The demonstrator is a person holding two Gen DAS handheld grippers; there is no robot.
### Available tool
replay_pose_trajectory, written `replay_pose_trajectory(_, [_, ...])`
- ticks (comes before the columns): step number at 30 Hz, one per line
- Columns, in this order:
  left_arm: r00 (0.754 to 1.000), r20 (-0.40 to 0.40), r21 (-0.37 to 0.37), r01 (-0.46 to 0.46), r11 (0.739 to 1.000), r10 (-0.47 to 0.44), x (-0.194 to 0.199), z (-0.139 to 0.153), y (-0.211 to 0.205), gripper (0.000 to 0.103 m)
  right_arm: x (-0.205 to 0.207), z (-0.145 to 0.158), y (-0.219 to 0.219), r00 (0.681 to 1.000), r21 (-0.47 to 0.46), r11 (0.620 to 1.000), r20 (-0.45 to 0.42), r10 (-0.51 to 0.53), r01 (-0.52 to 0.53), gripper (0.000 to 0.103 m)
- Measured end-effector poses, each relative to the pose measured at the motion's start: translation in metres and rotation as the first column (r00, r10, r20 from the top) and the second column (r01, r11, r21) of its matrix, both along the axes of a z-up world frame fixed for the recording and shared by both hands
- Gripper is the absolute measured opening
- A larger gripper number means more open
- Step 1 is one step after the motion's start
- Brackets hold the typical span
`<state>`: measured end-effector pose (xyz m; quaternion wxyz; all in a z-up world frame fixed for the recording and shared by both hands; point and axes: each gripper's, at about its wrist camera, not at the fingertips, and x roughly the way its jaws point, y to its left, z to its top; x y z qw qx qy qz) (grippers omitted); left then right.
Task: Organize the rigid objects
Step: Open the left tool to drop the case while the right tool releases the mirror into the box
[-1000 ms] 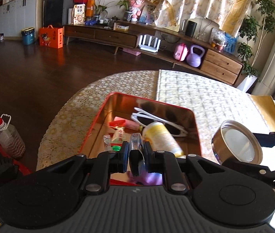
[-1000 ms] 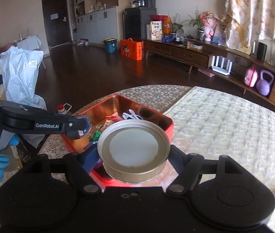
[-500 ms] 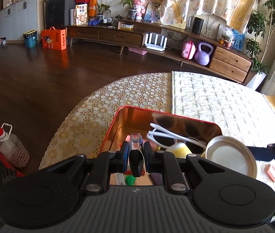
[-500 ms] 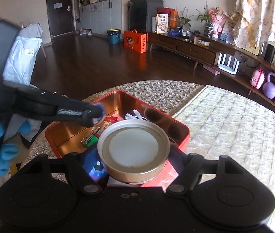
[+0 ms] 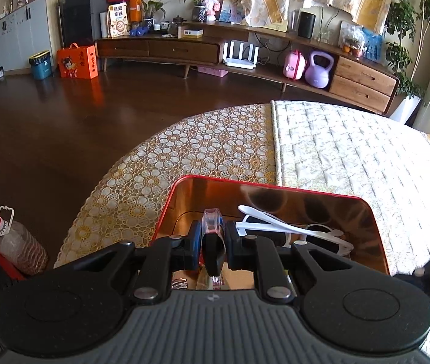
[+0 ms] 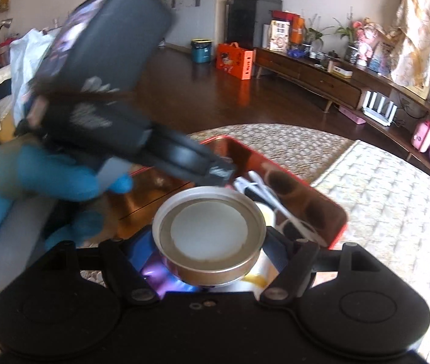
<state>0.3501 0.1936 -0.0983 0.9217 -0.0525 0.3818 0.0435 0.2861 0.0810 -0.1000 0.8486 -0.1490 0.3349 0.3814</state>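
My left gripper (image 5: 211,239) is shut on a small clear plastic item (image 5: 211,227) with a black part, held over the red tin tray (image 5: 275,186). White sunglasses (image 5: 287,230) lie in the tray. My right gripper (image 6: 208,242) is shut on a round metal lid (image 6: 208,230) with a white centre, held over the near end of the same tray (image 6: 315,188). The left gripper (image 6: 218,171) crosses the right wrist view just above the lid, held by a blue-gloved hand (image 6: 32,176).
The tray sits on a round table with a floral lace cloth (image 5: 184,157) and a quilted cloth (image 5: 351,157). A plastic bottle (image 5: 17,242) stands on the floor at left. A long wooden cabinet (image 5: 245,45) runs along the far wall.
The left gripper has pulled back and up from the tray with its item. The right gripper has carried the lid in over the tray, and the lid has left the left wrist view.
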Motion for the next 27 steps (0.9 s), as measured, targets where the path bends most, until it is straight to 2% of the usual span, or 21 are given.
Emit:
replay_pose_trajectory(13, [0.999,-0.054,-0.018,-0.009,1.000,0.008,0.002,-0.015,0.004,0.016,-0.002,0.000,0.002,1.000,0.016,1.000,-0.024,-0.015,0.015,0.076])
replay_pose_trajectory(27, [0.999,-0.049,-0.040,-0.010,0.999,0.008,-0.014,-0.010,0.003,0.016,-0.005,0.006,-0.012,0.998,0.034,0.998,-0.038,-0.058,0.060,0.076])
